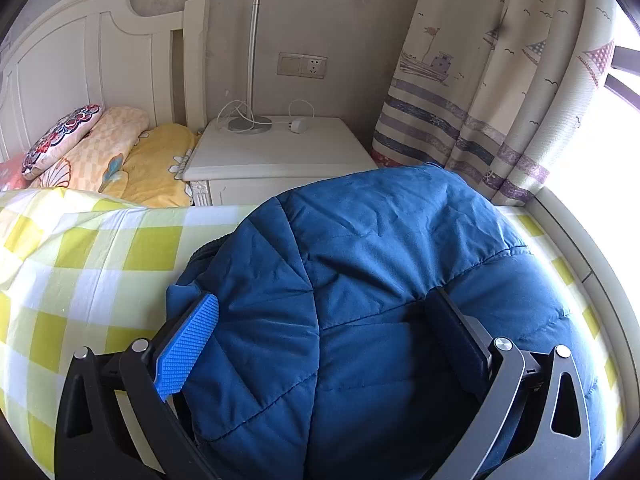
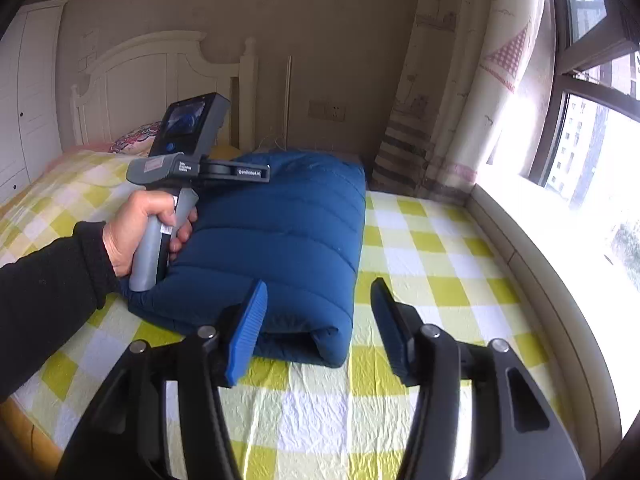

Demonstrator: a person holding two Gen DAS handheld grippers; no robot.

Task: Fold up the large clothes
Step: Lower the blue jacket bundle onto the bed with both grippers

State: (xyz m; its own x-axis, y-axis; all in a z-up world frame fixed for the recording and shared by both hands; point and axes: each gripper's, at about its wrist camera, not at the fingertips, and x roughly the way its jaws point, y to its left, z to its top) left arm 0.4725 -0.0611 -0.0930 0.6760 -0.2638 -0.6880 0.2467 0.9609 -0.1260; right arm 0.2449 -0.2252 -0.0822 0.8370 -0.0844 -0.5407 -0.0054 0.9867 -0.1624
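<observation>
Hovering above checked bed (image 2: 420,240), right hand-held gripper (image 2: 318,330) released, gripping nothing; left hand-held gripper (image 1: 324,332) spread wide, pads flanking folded blue jacket (image 1: 380,240), contact unclear.

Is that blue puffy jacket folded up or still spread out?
Folded. The blue quilted jacket lies as a compact, layered bundle on the checked bedsheet, its doubled-over edge showing at the near end.

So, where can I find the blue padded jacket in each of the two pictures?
Left wrist view: the blue padded jacket fills the lower centre, bulging between the left gripper's fingers.
Right wrist view: the jacket lies folded in the centre on the checked sheet, beyond the right gripper.
Shared landmark: the wall socket behind the bed.
</observation>
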